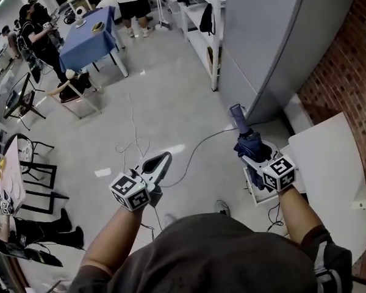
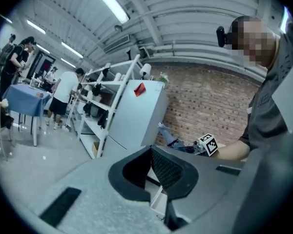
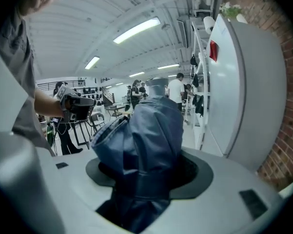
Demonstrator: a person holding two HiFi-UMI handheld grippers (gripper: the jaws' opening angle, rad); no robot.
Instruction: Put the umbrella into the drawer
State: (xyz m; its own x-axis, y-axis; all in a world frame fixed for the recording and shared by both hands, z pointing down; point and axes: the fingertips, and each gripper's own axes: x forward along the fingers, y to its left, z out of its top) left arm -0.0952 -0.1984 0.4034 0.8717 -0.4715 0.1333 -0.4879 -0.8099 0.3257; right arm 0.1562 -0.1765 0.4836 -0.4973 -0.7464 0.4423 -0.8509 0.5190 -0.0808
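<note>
Right gripper point(image 1: 254, 153) clamps a folded navy umbrella point(image 1: 240, 122); left gripper point(image 1: 165, 157) is closed and empty; both carry black-and-white marker cubes point(image 1: 129, 192).

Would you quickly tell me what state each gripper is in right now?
Left gripper: closed, empty.
Right gripper: closed on the folded blue umbrella.

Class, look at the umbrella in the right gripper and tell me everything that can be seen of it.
The umbrella is a folded compact one in dark blue. Its cloth looks like thin woven fabric and is bunched in loose, creased folds. A stubby blue-grey end sticks out beyond the cloth. It points forward, away from the person, and is clamped between the jaws of the right gripper, the only thing touching it. It hangs above the floor near a tall grey cabinet.
</note>
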